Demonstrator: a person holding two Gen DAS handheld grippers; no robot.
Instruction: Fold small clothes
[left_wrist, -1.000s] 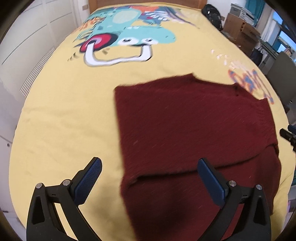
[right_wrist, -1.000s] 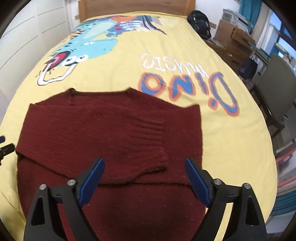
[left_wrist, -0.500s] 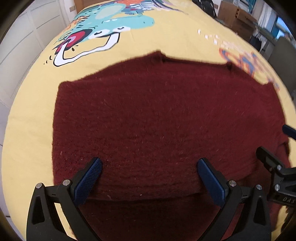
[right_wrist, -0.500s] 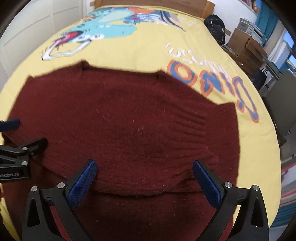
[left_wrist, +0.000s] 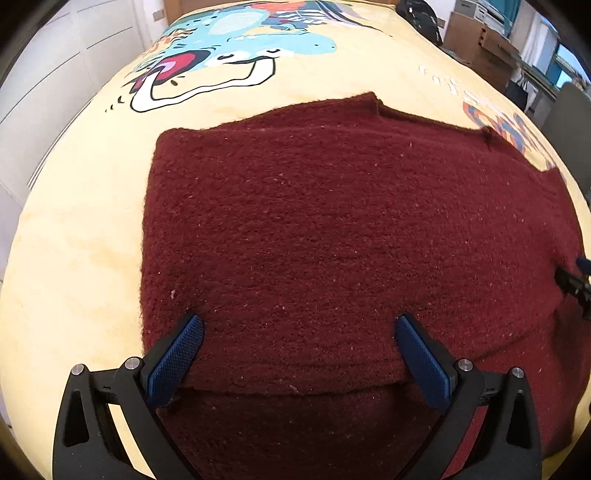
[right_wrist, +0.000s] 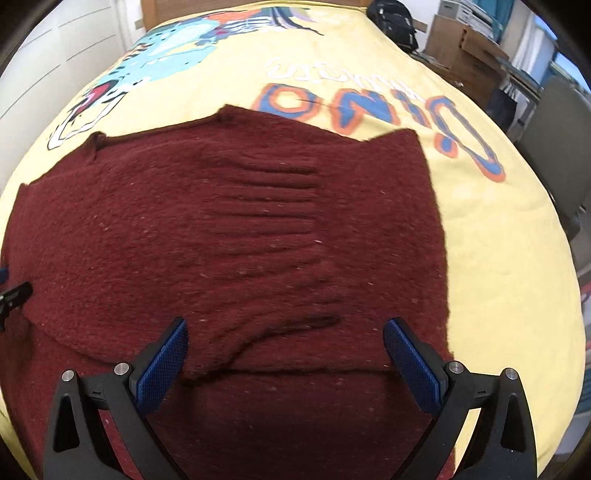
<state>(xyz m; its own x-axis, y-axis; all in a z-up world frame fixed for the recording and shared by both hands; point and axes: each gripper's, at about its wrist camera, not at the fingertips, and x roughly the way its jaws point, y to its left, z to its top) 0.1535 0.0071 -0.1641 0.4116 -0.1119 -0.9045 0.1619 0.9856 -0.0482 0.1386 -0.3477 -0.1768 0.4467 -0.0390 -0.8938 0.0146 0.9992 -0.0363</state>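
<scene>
A dark red knitted sweater lies flat on the yellow bedspread, with a sleeve folded across its body; the ribbed cuff shows in the right wrist view. My left gripper is open and empty, low over the sweater's left part, its fingertips astride the folded sleeve's near edge. My right gripper is open and empty, low over the sweater's right part near the cuff. Each gripper's tip shows at the edge of the other's view.
The bedspread carries a dinosaur print and lettering. White cupboard doors stand to the left. Cardboard boxes, a dark bag and a grey chair stand to the right of the bed.
Both grippers have moved down and in close over the sweater, which now fills each view. Both stay open.
</scene>
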